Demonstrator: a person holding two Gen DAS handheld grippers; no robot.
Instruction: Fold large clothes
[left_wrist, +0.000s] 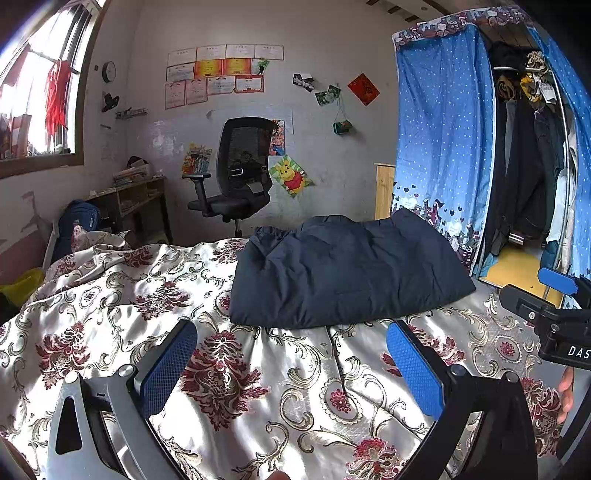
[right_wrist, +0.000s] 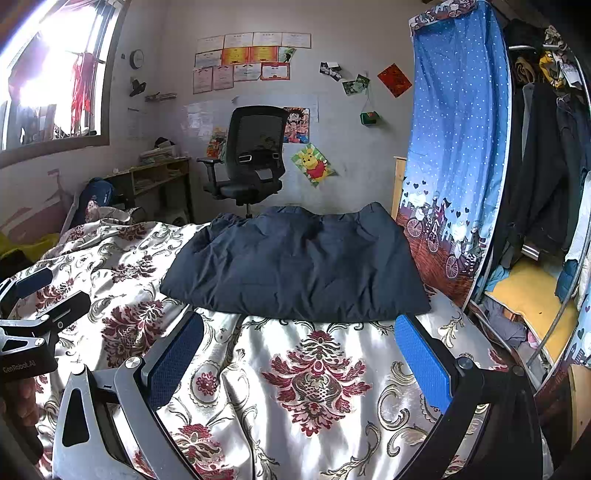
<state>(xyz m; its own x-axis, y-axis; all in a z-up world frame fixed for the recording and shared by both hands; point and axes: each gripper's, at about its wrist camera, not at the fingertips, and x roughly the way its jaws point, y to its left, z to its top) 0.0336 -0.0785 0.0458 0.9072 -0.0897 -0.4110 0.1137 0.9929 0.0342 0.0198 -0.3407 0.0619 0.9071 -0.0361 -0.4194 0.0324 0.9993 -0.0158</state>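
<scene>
Both grippers, left gripper (left_wrist: 291, 363) and right gripper (right_wrist: 299, 356), hover with fingers spread wide, gripping nothing, while the folded navy garment (left_wrist: 343, 273) sits ahead on the floral bedspread (left_wrist: 258, 387).

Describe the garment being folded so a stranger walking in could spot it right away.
Start at the bed under the floral cream-and-maroon satin bedspread. On its far end, nearest the blue dotted wardrobe curtain, lies the folded dark navy padded garment. It is the only plain, dark thing on that patterned cover.
</scene>
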